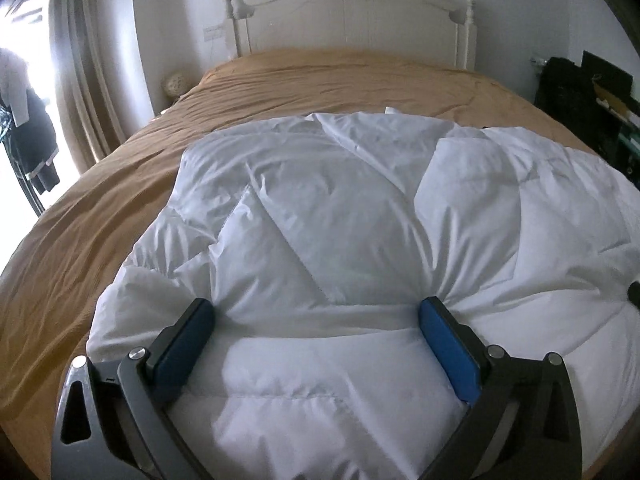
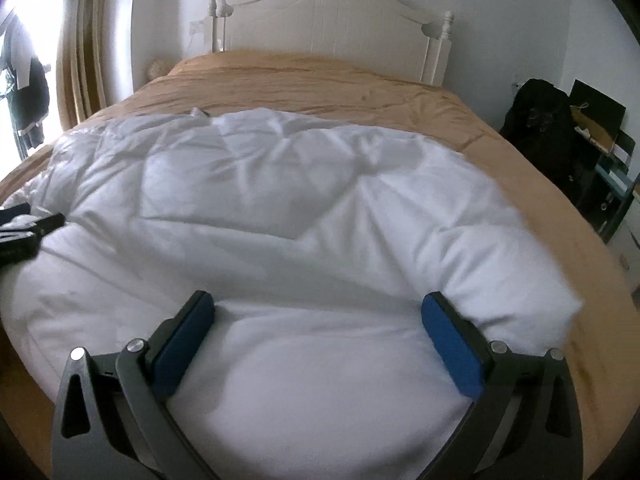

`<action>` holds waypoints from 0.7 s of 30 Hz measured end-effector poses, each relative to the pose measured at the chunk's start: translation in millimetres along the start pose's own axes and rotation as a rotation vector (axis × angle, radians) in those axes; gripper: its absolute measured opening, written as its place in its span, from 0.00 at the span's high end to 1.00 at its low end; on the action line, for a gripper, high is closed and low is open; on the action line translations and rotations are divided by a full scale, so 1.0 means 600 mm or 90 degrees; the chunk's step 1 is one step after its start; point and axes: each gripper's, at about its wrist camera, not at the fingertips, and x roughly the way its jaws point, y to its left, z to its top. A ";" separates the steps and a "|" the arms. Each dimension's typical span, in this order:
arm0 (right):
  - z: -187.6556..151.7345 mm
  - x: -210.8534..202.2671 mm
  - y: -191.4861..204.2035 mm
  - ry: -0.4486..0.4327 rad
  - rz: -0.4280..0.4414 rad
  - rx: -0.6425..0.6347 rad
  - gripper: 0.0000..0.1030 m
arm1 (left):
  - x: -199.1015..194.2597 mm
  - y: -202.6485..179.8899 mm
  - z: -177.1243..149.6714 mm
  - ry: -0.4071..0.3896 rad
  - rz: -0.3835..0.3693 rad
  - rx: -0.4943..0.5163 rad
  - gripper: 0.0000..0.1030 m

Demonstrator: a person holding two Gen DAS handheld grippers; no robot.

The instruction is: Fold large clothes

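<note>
A large white puffy garment (image 1: 340, 220) lies spread on the tan bed cover; it also shows in the right wrist view (image 2: 280, 208). My left gripper (image 1: 316, 312) is open, its blue pads (image 1: 448, 344) pressed down on the garment's near edge, with padded cloth bulging between them. My right gripper (image 2: 318, 310) is open too, resting on the near edge further right, pads (image 2: 452, 344) sunk into the cloth. The left gripper's tip shows at the left edge of the right wrist view (image 2: 28, 228).
The bed cover (image 1: 100, 208) surrounds the garment, with a white headboard (image 1: 352, 12) at the far end. Curtains and hanging clothes (image 1: 36, 136) stand at the left. Dark bags and shelves (image 2: 560, 136) stand at the right of the bed.
</note>
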 end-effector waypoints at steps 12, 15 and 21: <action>0.057 -0.042 -0.042 -0.038 -0.010 0.136 0.01 | 0.002 0.014 -0.004 -0.001 -0.011 -0.023 0.00; 0.108 0.010 0.015 0.037 0.107 0.138 0.01 | 0.000 0.014 -0.005 0.001 -0.013 -0.023 0.00; 0.172 0.158 0.106 0.174 0.071 0.085 0.00 | 0.003 0.017 -0.004 0.005 -0.013 -0.038 0.00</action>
